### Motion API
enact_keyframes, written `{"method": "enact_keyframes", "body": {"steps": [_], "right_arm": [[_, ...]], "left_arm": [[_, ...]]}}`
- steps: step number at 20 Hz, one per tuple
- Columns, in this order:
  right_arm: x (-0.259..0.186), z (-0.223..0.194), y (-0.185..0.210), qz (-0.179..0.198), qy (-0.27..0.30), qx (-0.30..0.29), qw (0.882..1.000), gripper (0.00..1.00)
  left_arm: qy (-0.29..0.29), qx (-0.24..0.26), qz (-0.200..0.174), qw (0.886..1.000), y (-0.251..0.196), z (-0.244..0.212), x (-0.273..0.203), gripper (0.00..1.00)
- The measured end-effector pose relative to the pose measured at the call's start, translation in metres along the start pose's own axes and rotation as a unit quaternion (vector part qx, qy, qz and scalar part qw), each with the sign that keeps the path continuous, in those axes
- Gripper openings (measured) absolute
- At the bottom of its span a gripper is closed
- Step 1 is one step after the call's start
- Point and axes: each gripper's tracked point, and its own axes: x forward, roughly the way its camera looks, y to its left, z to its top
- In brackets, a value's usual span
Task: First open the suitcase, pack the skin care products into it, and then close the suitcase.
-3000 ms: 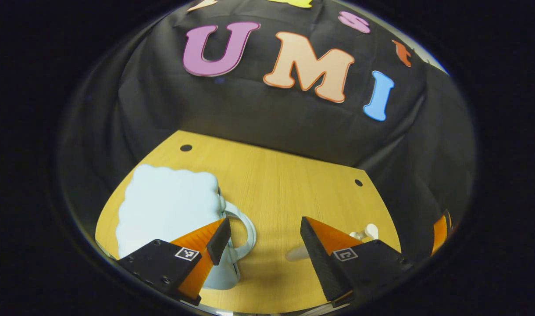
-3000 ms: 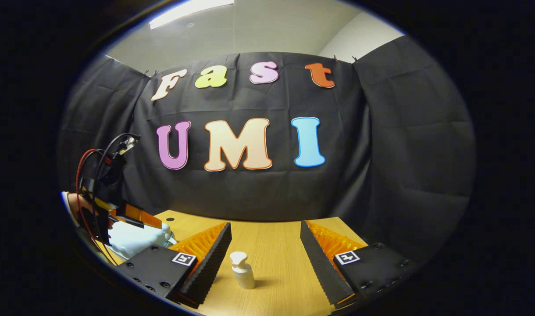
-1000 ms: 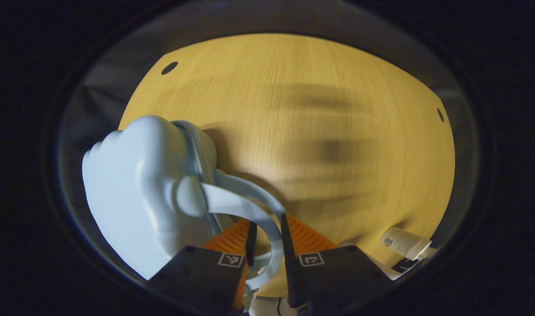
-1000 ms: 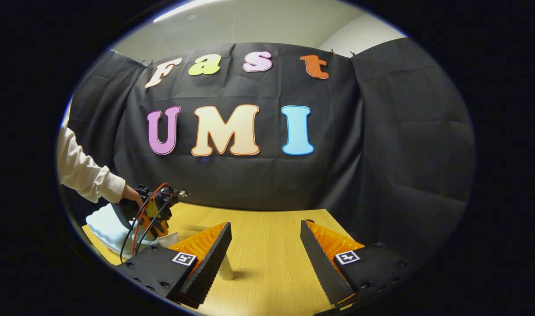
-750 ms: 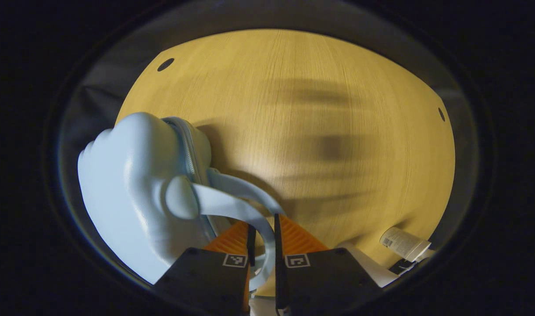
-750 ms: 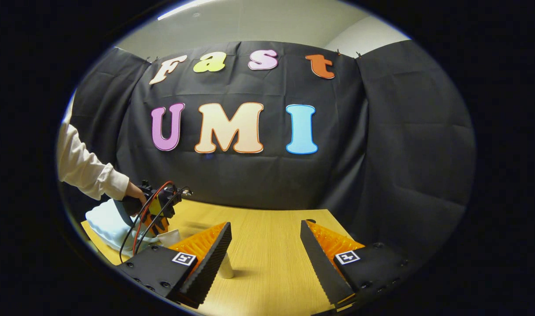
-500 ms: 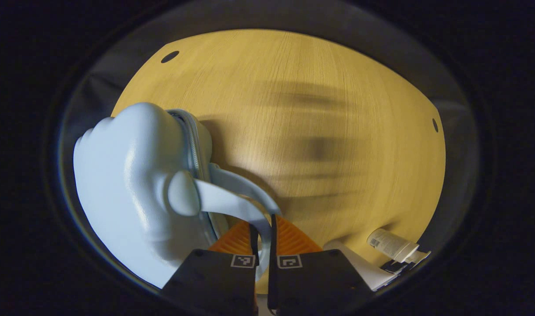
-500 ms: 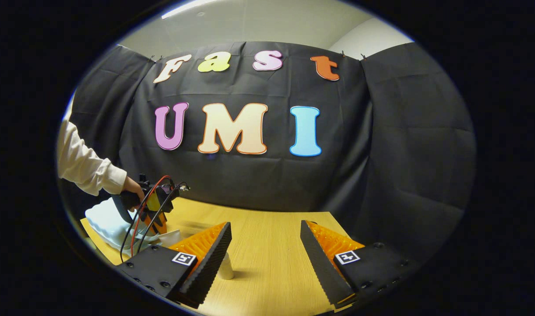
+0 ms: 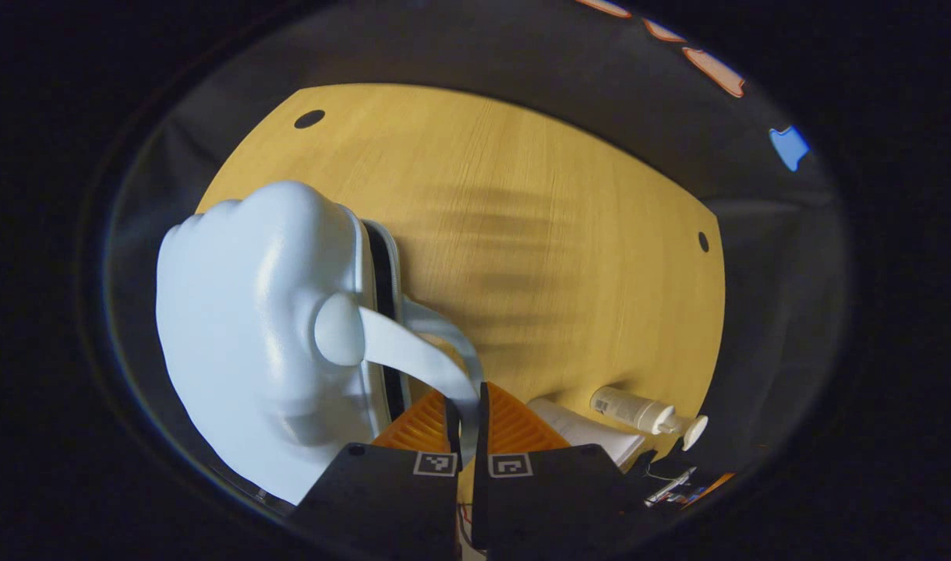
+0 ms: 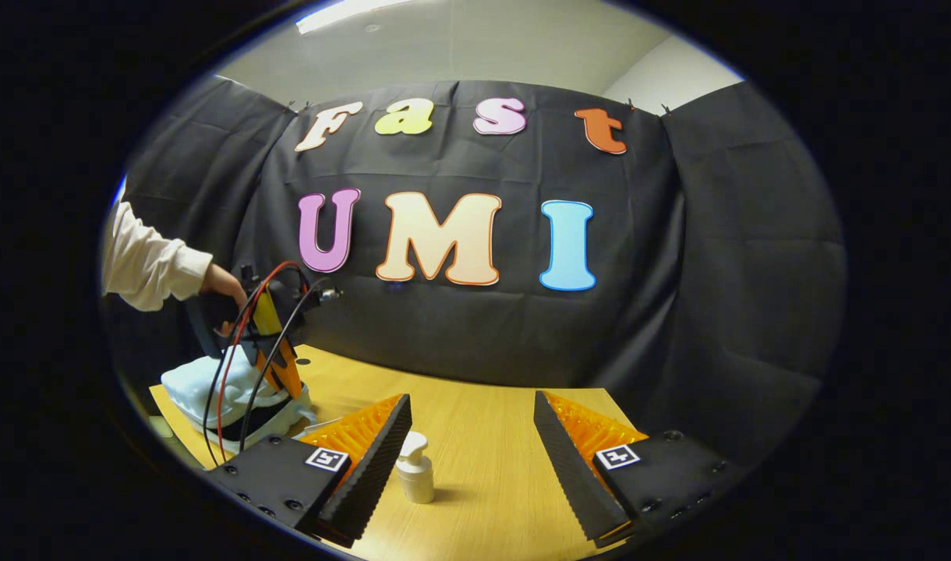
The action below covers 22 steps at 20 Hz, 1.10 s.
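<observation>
Partly hidden: suitcase handle (image 9: 413, 360) pinched inside left gripper (image 9: 465, 413).

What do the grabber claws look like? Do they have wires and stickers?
Each gripper has black blocky bodies with small black-and-white square markers, and orange ribbed wedge fingers edged in black toothed pads. On the left gripper, seen from the right gripper view, red and black cables loop. The person wears a pale long sleeve.

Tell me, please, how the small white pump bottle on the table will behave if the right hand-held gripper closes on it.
The pump bottle stands upright on the table, narrow and taller than wide, so a sideways nudge could tip it. It looks like smooth plastic, probably light and somewhat slippery. Its round body would likely roll once down.
</observation>
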Motion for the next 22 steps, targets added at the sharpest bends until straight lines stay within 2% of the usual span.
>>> {"method": "enact_keyframes", "body": {"steps": [3,7,12,17,22], "right_arm": [[-0.006,0.005,0.01,0.008,-0.006,-0.003,1.0,0.99],[-0.015,0.012,0.024,0.022,-0.014,-0.008,1.0,0.99],[-0.021,0.024,0.037,0.037,-0.025,0.002,0.999,0.99],[-0.022,0.036,0.042,0.039,-0.039,-0.007,0.998,0.99],[-0.023,0.04,0.053,0.046,-0.037,0.006,0.998,1.0]], "left_arm": [[-0.03,-0.001,-0.018,0.999,0.003,0.004,-0.022,0.0],[-0.072,-0.028,-0.041,0.996,0.019,0.012,-0.063,0.0],[-0.132,-0.058,-0.03,0.989,0.066,0.01,-0.119,0.0],[-0.172,-0.079,0.014,0.982,0.148,0.009,-0.169,0.0],[-0.192,-0.087,0.09,0.973,0.227,-0.005,-0.189,0.0]]}}
